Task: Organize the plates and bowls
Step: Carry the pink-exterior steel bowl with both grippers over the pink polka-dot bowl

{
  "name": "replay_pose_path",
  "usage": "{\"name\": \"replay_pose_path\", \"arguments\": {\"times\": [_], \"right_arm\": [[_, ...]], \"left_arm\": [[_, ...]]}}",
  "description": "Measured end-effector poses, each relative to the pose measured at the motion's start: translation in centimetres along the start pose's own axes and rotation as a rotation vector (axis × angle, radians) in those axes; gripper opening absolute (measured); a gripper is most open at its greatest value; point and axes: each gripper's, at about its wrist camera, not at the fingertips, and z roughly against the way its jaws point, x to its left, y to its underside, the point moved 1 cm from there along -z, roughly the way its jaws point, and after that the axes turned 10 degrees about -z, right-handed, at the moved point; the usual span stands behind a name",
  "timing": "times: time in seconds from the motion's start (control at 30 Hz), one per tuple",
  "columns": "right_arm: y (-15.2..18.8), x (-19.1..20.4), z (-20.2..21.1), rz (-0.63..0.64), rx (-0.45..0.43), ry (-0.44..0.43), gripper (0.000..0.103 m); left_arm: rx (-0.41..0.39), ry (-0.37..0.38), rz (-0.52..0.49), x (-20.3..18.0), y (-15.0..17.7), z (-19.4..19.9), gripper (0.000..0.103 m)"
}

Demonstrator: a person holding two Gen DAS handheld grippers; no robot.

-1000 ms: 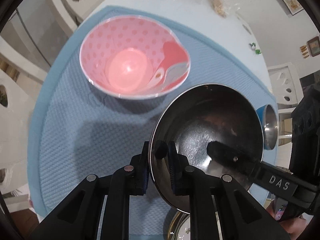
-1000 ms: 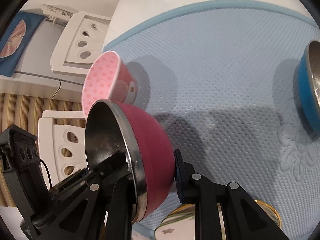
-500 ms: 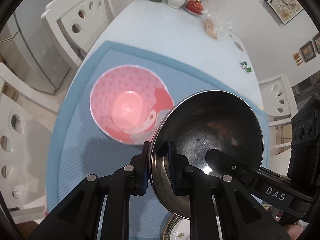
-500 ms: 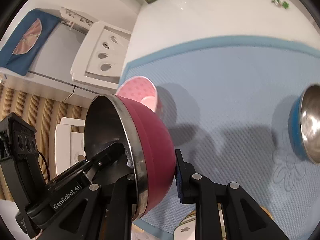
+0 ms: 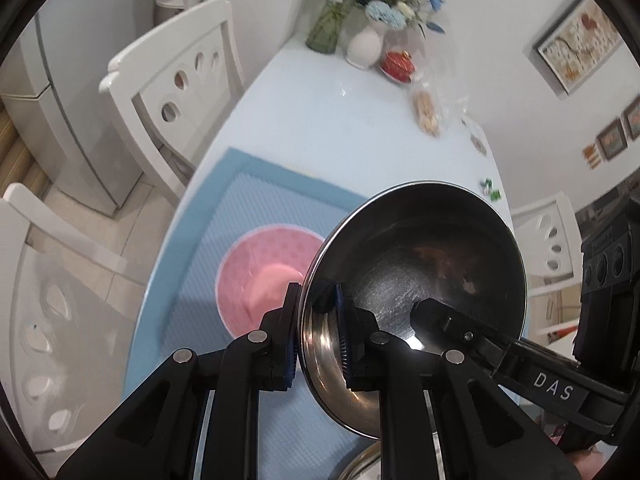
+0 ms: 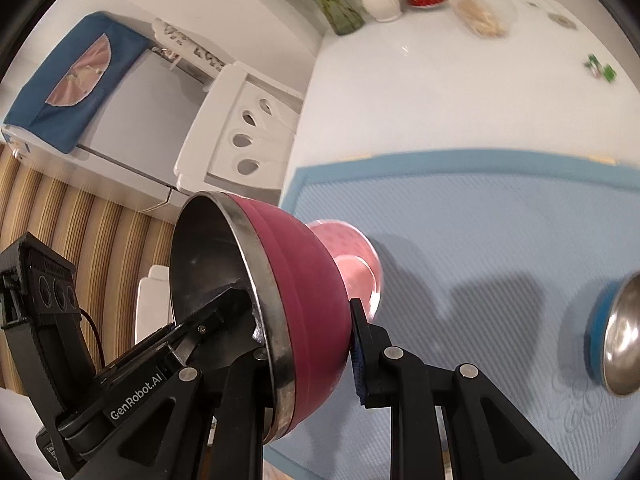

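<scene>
Maroon steel-lined bowl [image 6: 304, 300], pinched by its rim between both grippers, hangs tilted above the blue mat [image 6: 480, 240]; level it over the pink dotted bowl [image 5: 256, 276] (left gripper [image 5: 316, 336] and right gripper [image 6: 312, 348] both clamped), lowering evenly to nest
</scene>
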Motion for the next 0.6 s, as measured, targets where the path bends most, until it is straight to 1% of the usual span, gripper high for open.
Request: {"name": "replay_pose_path", "arguments": {"times": [0.1,0.2,0.37,0.6], "right_arm": [[-0.9,1.6,-0.7,0.026,-0.002,0.007,0.019],[-1.7,2.7,-1.9,0.04,0.011,0.014,0.019],[-2.2,3.0,-4.5,0.028,0.058,0.037,0.019],[-2.7,1.6,-8.1,-0.016,0.136,0.078,0.019]], "left_arm": [[-0.018,-0.003,0.023,1.4,-1.1,0.1,0.014],[-0.017,-0.009,0.045,2.6,-1.7,-0.3,0.014],[0.025,-0.015,0.067,4.3,-1.5,-2.4,0.014],[0.093,-0.009,0.079,5.5,-0.4,-5.6,0.014]]}}
